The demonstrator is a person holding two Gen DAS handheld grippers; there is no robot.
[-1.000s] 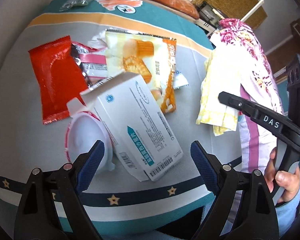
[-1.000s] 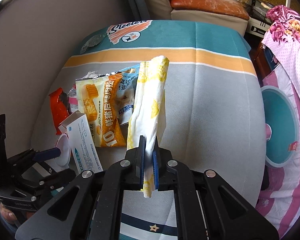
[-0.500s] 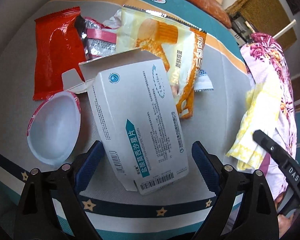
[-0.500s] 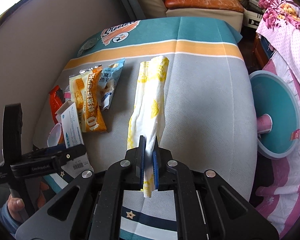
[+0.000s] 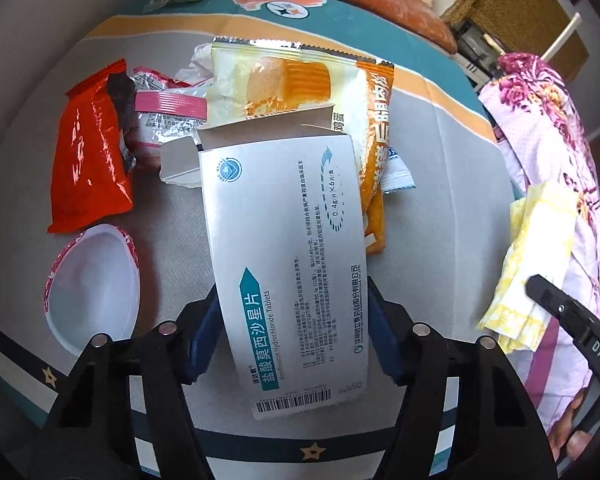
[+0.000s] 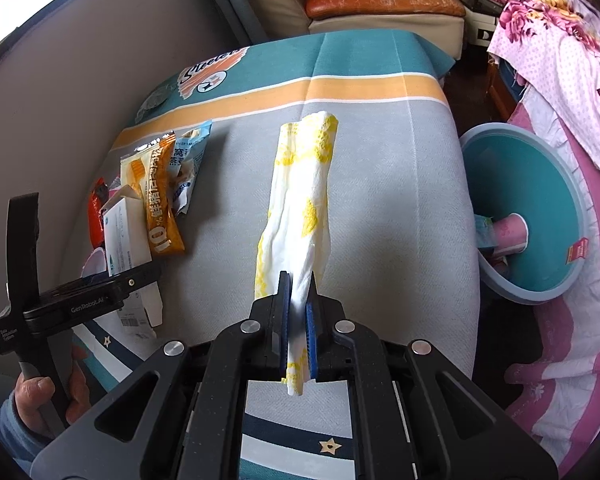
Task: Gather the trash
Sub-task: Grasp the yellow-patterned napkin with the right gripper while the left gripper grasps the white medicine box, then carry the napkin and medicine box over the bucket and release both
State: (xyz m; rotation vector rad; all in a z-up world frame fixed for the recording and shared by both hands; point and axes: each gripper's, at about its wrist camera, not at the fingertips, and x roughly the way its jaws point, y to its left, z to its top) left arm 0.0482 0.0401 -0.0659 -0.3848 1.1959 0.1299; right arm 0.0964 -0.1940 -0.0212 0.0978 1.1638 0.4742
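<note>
My left gripper (image 5: 292, 320) is shut on a white medicine box (image 5: 288, 248) with teal print, its top flap open, above the cloth-covered table (image 5: 440, 184). Behind it lie an orange snack bag (image 5: 300, 88), a red wrapper (image 5: 88, 160), a pink-edged wrapper (image 5: 164, 112) and a white plastic lid (image 5: 92, 292). My right gripper (image 6: 298, 300) is shut on a yellow-and-white paper napkin (image 6: 300, 192), held above the table. The left gripper and box also show in the right wrist view (image 6: 124, 240).
A teal basin (image 6: 540, 216) stands on the floor right of the table, holding a pink cup (image 6: 510, 232) and other scraps. A floral cloth (image 6: 560, 52) hangs behind it. A sofa (image 6: 380, 0) stands beyond the table. A wall runs along the left.
My left gripper has closed on the medicine box, which now stands between the fingers. My right gripper has carried the napkin further right, nearer the basin.
</note>
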